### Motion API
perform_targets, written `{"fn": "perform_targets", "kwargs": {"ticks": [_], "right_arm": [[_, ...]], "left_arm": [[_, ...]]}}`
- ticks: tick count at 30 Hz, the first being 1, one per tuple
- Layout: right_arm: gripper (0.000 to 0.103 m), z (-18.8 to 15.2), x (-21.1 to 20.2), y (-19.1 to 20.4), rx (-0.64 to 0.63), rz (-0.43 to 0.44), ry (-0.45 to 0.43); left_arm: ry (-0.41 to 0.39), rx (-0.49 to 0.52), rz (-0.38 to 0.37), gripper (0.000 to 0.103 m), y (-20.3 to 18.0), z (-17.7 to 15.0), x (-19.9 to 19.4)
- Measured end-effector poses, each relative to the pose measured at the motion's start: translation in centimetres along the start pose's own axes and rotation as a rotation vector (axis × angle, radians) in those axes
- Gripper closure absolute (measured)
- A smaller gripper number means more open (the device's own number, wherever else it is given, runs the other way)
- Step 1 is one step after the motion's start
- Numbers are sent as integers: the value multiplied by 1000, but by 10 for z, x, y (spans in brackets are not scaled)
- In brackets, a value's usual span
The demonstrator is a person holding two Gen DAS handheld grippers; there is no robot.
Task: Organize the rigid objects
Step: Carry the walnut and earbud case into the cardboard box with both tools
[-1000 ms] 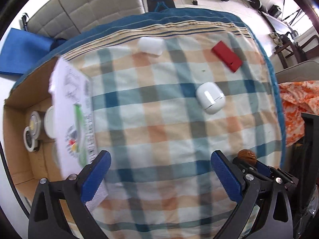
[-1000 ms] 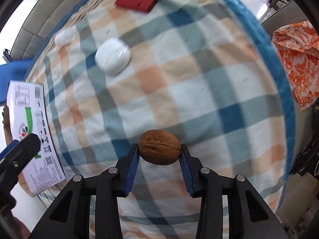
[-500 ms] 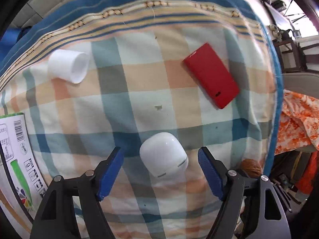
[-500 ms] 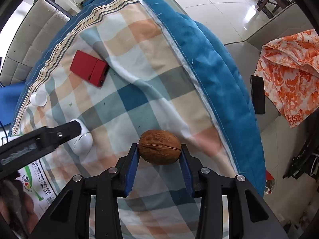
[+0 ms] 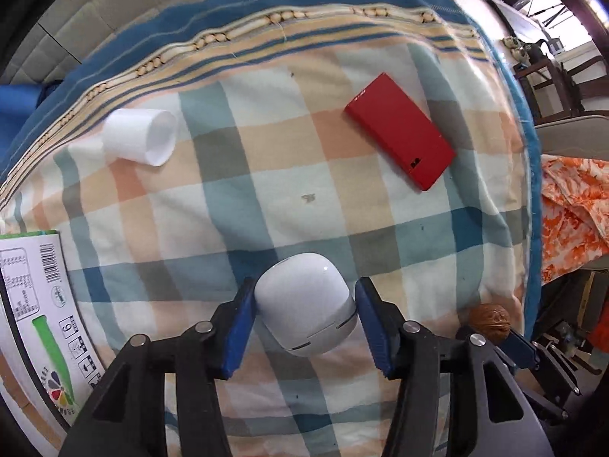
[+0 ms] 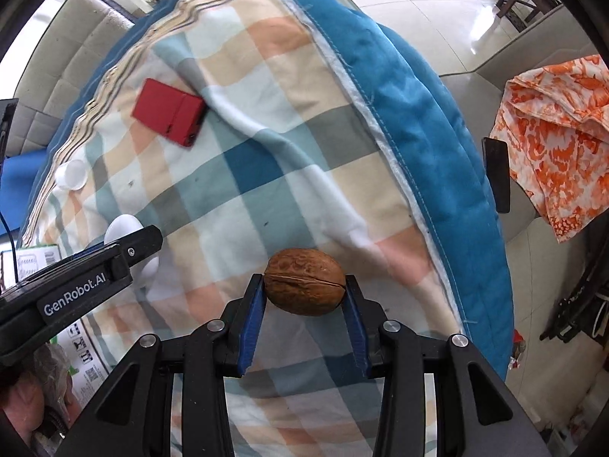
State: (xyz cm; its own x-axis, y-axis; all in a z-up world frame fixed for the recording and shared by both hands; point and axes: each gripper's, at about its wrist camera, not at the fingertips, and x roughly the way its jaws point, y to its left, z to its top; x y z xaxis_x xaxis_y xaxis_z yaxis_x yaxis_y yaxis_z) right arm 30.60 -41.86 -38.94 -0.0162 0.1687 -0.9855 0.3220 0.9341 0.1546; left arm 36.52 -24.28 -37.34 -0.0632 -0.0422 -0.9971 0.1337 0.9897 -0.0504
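A white rounded case (image 5: 304, 308) lies on the checked cloth (image 5: 236, 198). My left gripper (image 5: 304, 291) points down over it, its jaws closing, and both blue pads touch the case's sides. My right gripper (image 6: 304, 297) is shut on a brown walnut (image 6: 304, 282), held above the cloth near its blue border. The walnut (image 5: 489, 321) also shows at the lower right of the left wrist view. A red flat case (image 5: 399, 135) lies at the far right, and a white cup (image 5: 141, 135) lies on its side at the far left.
A printed white carton (image 5: 34, 304) sits at the cloth's left edge. An orange patterned cloth (image 6: 552, 133) and a black phone (image 6: 496, 175) rest on a grey seat to the right. A grey sofa (image 6: 76, 49) stands beyond the cloth.
My left gripper moved across and down over the white case and narrowed from wide open until its pads touch it. My right gripper carried the walnut toward the cloth's blue edge.
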Motion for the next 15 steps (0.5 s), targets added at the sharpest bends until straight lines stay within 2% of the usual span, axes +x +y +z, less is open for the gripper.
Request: {"fn": "perform_targets", "kwargs": {"ticks": [7, 13, 15], "right_arm": [[61, -26, -33, 35, -63, 21, -38], [61, -61, -70, 89, -152, 48, -89], [61, -72, -80, 109, -183, 56, -101]], "left_arm": [[-119, 19, -31, 54, 20, -38, -69], [-207, 3, -53, 54, 75, -71, -129], [-229, -4, -53, 54, 99, -81, -137]]}}
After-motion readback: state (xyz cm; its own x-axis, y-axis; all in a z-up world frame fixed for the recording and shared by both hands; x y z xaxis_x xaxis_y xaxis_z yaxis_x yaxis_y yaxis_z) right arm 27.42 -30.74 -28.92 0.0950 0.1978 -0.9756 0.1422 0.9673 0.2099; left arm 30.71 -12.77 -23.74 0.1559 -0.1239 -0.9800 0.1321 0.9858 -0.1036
